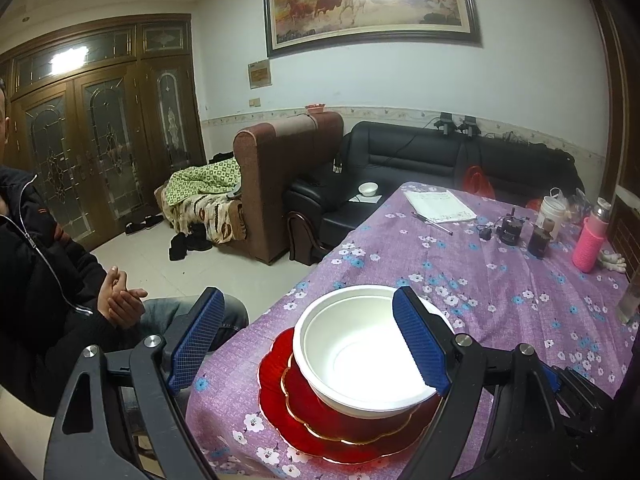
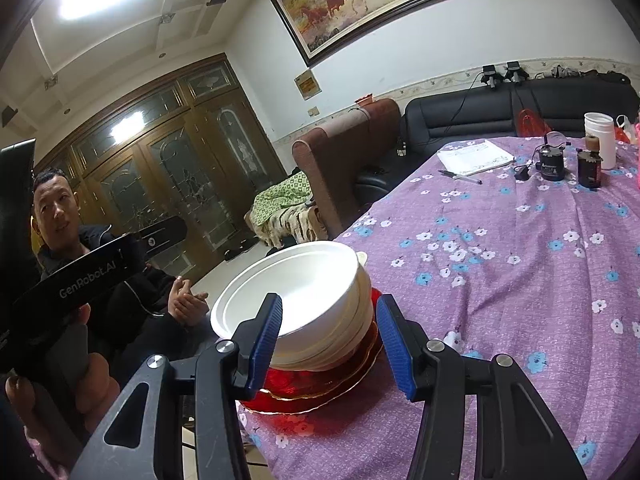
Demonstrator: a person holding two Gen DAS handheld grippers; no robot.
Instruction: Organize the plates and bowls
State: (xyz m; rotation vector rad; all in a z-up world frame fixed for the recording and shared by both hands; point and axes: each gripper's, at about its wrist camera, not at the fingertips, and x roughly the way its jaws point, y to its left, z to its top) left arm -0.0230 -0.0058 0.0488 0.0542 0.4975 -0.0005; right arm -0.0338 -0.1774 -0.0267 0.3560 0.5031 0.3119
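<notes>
A stack of white foam bowls (image 1: 360, 356) sat nested on two scalloped red glass plates with gold rims (image 1: 304, 412), the smaller plate lying on the larger, all at the near corner of a table covered by a purple cloth printed with white and blue flowers (image 1: 500, 280). The left gripper (image 1: 308, 344) hovered over that stack with its jaws spread wide and gripping nothing; one blue ribbed finger (image 1: 420, 344) stood in front of the top bowl's far-right rim, the other hung out past the table edge. In the right wrist view the right gripper (image 2: 328, 344) was also wide open and empty, its blue pads either side of the bowl stack (image 2: 304, 308) and the red plates (image 2: 320, 384) beneath; whether they touched could not be told. At the far end of the table lay a white notebook (image 1: 440, 206) with a pen beside it, near a pink ribbed bottle (image 1: 588, 244) and a white cup (image 1: 552, 210). A man in a black jacket (image 1: 36, 272) sat beside the table with clasped hands.
</notes>
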